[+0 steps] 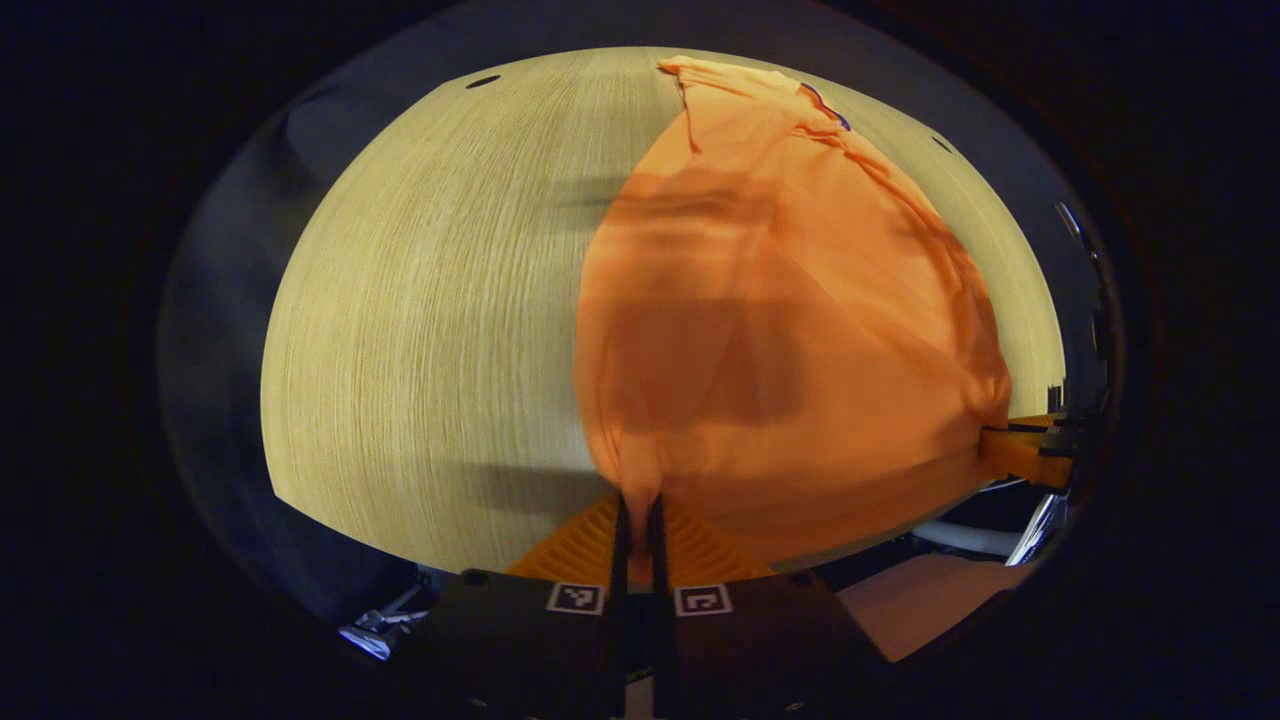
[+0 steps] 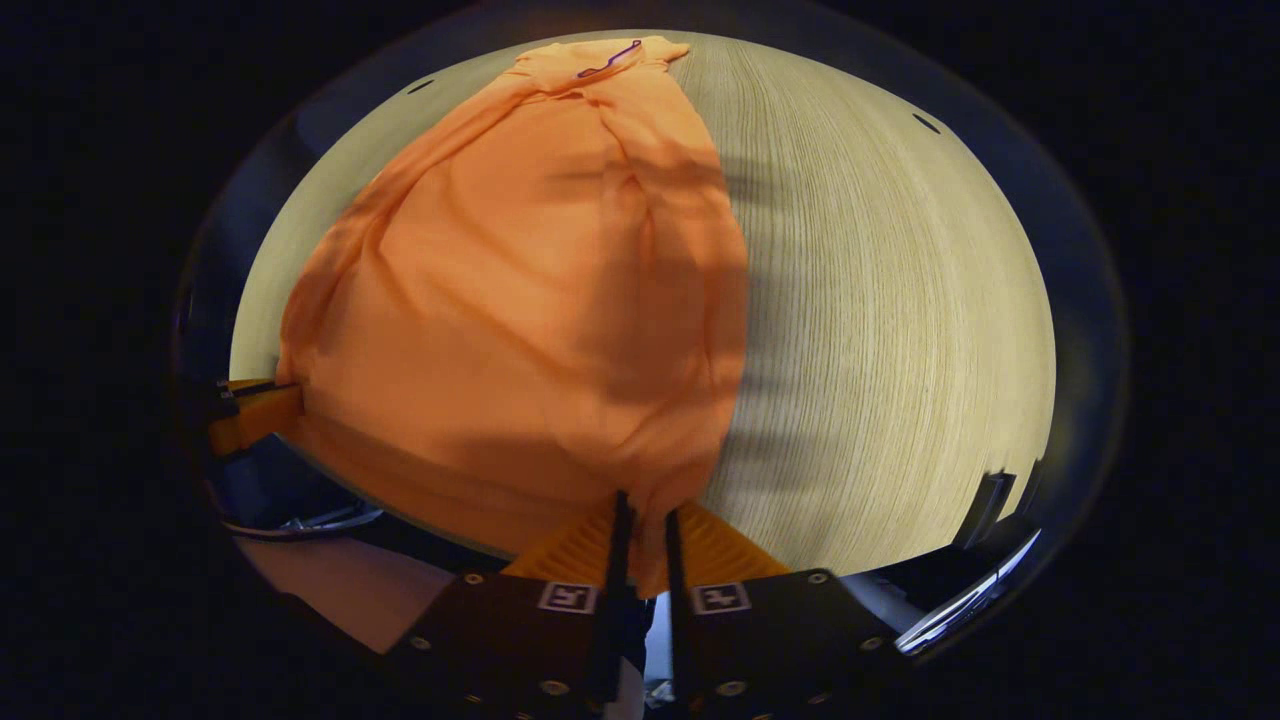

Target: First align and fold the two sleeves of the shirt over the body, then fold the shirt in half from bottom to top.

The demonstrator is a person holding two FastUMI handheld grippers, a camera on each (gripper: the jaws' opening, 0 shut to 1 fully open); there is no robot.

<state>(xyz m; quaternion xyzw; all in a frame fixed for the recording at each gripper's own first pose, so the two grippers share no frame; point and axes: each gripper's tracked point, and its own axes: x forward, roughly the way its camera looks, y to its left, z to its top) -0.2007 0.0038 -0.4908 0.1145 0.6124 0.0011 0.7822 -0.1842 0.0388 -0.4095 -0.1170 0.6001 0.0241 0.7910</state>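
Two grippers each pinch a bottom corner of the shirt (image 1: 760, 330): left gripper (image 1: 640, 520) and right gripper (image 2: 642, 530) are closed on thin, soft orange cloth stretching ahead over the wood-grain table (image 1: 430, 330). Both corners should probably travel forward level, landing the hem squarely at the collar.

Brightness: pretty dim and warm overall, rim falling off to near black
Shadows: soft dark bands across the shirt (image 1: 790, 300) and the table (image 1: 430, 330)
Glare: small bright glints low at the edges
Distortion: heavy fisheye, table edge bowed round
Focus: centre fairly sharp, nearest parts soft
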